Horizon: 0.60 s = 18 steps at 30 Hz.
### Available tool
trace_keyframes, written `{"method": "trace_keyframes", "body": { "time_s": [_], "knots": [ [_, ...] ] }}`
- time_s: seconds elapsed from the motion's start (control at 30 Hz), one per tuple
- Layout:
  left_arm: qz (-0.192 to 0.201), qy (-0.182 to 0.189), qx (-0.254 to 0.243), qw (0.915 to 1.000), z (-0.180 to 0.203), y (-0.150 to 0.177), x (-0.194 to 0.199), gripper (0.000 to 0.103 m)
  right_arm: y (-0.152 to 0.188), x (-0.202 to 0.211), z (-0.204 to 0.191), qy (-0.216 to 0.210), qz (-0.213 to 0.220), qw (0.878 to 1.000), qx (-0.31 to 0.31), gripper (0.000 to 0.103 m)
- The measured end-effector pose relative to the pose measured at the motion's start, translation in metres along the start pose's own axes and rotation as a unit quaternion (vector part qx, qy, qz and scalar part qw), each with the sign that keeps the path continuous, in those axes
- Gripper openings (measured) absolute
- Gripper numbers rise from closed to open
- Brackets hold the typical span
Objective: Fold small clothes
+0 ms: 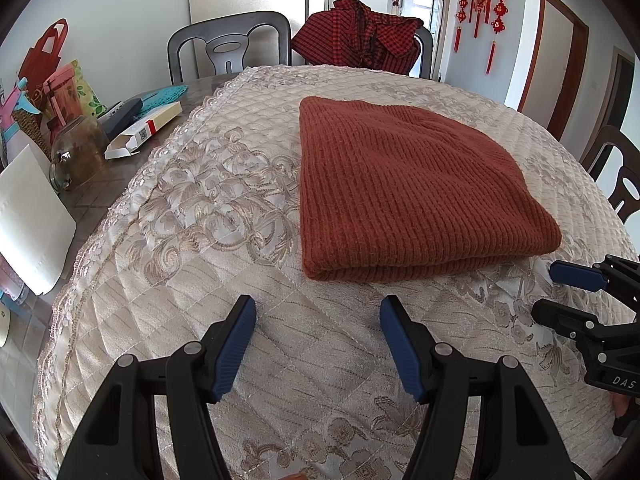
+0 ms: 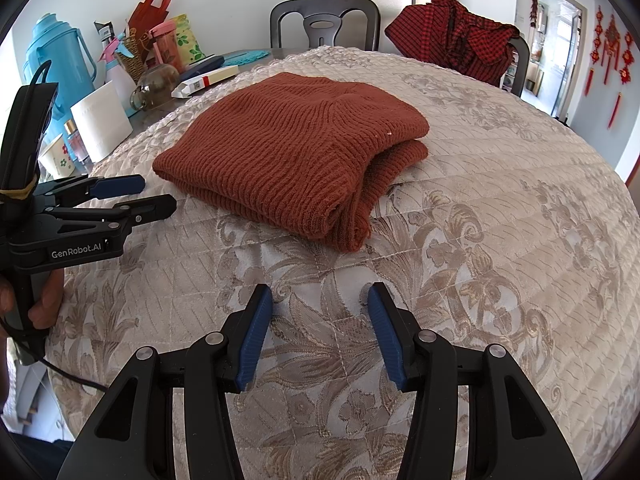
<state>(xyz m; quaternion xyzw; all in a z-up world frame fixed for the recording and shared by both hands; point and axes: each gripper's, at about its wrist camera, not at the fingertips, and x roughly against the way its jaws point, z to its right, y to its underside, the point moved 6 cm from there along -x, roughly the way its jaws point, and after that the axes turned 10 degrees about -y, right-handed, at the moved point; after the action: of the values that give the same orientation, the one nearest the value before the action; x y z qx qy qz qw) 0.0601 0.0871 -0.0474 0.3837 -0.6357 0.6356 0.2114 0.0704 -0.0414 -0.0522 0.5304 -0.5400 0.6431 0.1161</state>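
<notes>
A rust-brown ribbed knit sweater (image 1: 408, 184) lies folded into a thick rectangle on the quilted beige tablecloth (image 1: 192, 240); it also shows in the right wrist view (image 2: 288, 152). My left gripper (image 1: 318, 312) is open and empty, just in front of the sweater's near folded edge, above the cloth. My right gripper (image 2: 320, 300) is open and empty, short of the sweater's near corner. Each gripper appears in the other's view: the right one (image 1: 560, 292) beside the sweater's right corner, the left one (image 2: 152, 194) beside its left edge.
A red plaid garment (image 1: 360, 36) hangs over a chair at the table's far side, next to an empty dark chair (image 1: 230, 46). At the left stand a glass jar (image 1: 78, 152), a paper roll (image 2: 102, 120), boxes, bags and a blue thermos (image 2: 52, 64).
</notes>
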Motion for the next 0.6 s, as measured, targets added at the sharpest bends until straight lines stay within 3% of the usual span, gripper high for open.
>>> {"method": "trace_keyframes", "body": {
  "time_s": [0.6],
  "knots": [
    [-0.001, -0.003, 0.001, 1.0, -0.0018, 0.0004, -0.0002, 0.07, 0.0, -0.0002, 0.0002, 0.0, 0.0, 1.0, 0.0, 0.051]
  ]
}}
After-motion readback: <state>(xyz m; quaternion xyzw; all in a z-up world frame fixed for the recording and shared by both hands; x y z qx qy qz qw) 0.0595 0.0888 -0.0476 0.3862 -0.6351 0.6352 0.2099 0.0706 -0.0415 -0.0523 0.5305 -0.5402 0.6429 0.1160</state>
